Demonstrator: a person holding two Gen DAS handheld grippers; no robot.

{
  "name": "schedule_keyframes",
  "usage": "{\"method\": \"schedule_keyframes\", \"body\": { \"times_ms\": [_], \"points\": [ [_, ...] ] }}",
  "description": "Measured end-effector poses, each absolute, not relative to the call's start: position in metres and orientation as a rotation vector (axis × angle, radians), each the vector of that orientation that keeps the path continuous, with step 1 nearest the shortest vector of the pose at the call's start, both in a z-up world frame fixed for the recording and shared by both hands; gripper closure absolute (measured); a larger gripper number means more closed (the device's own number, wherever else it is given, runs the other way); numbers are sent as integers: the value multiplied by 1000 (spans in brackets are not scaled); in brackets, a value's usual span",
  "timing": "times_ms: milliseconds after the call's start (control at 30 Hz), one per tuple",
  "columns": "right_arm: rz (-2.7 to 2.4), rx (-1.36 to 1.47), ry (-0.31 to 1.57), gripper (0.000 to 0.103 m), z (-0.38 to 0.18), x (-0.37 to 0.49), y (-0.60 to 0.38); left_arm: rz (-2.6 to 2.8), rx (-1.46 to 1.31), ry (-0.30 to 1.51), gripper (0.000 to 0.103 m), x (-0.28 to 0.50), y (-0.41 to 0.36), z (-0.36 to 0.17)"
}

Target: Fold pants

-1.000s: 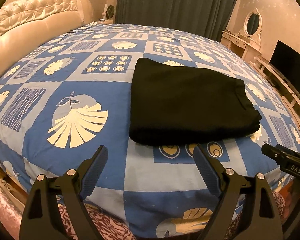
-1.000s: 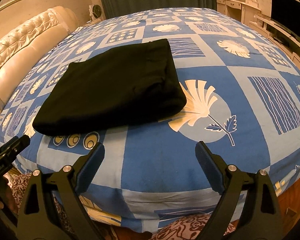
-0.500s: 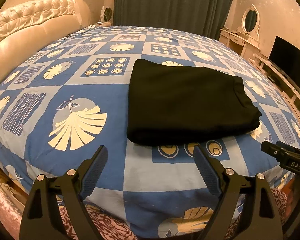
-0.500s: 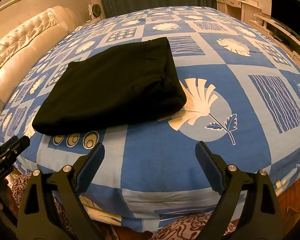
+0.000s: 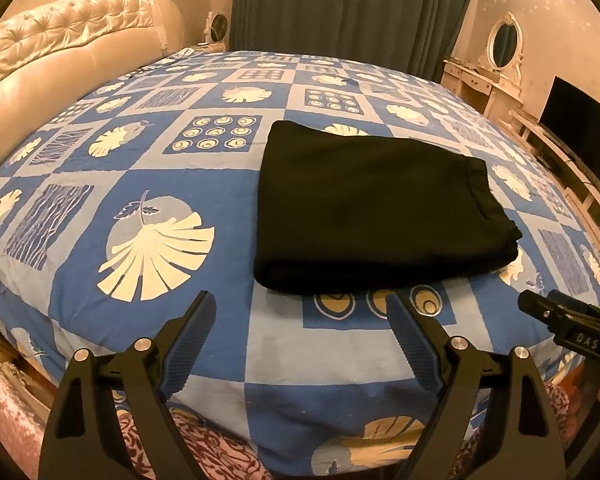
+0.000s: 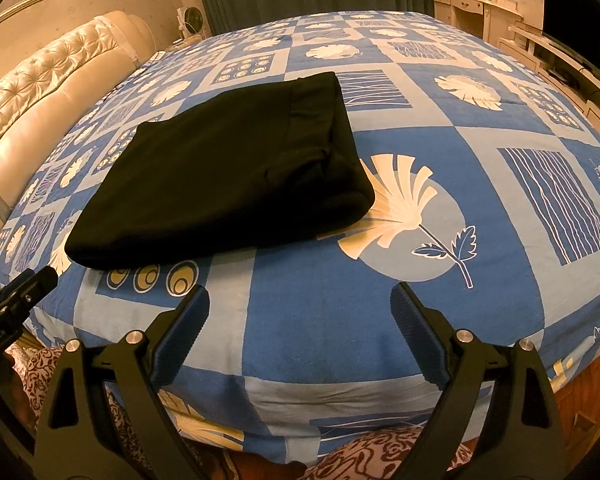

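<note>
Black pants lie folded into a flat rectangle on the blue patterned bedspread. In the right wrist view the same pants sit to the upper left. My left gripper hovers open over the bed's near edge, just short of the pants' near fold, with nothing between its blue pads. Beside the pants' right end, my right gripper is open over bare bedspread, also empty. Each gripper's tip shows at the edge of the other's view.
A cream tufted headboard lines the left side. Dark curtains hang behind the bed. A white dressing table with an oval mirror and a TV stand at the right. A maroon patterned cloth hangs below the bed edge.
</note>
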State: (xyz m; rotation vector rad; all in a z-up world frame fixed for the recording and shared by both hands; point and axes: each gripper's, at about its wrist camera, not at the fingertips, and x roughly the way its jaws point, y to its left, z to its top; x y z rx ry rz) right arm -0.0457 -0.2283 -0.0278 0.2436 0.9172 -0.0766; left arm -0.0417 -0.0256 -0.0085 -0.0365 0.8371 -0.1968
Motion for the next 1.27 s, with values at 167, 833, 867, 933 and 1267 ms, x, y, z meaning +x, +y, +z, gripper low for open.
{"method": "schedule_keyframes", "body": {
  "times_ms": [167, 833, 867, 933, 1267],
  "points": [
    [-76, 243, 917, 11, -28, -46, -228, -181, -16, 814, 17, -45, -29, -2],
    [-68, 277, 933, 11, -34, -48, -228, -89, 107, 741, 12, -49, -63, 8],
    [-68, 281, 934, 11, -34, -47, -230, -72, 133, 718, 12, -48, -67, 12],
    [-72, 295, 935, 11, -34, -48, -232, -106, 157, 706, 12, -45, -73, 18],
    [-79, 358, 902, 11, -14, -33, -277, -270, -1, 844, 12, 8, -44, 15]
  ]
}}
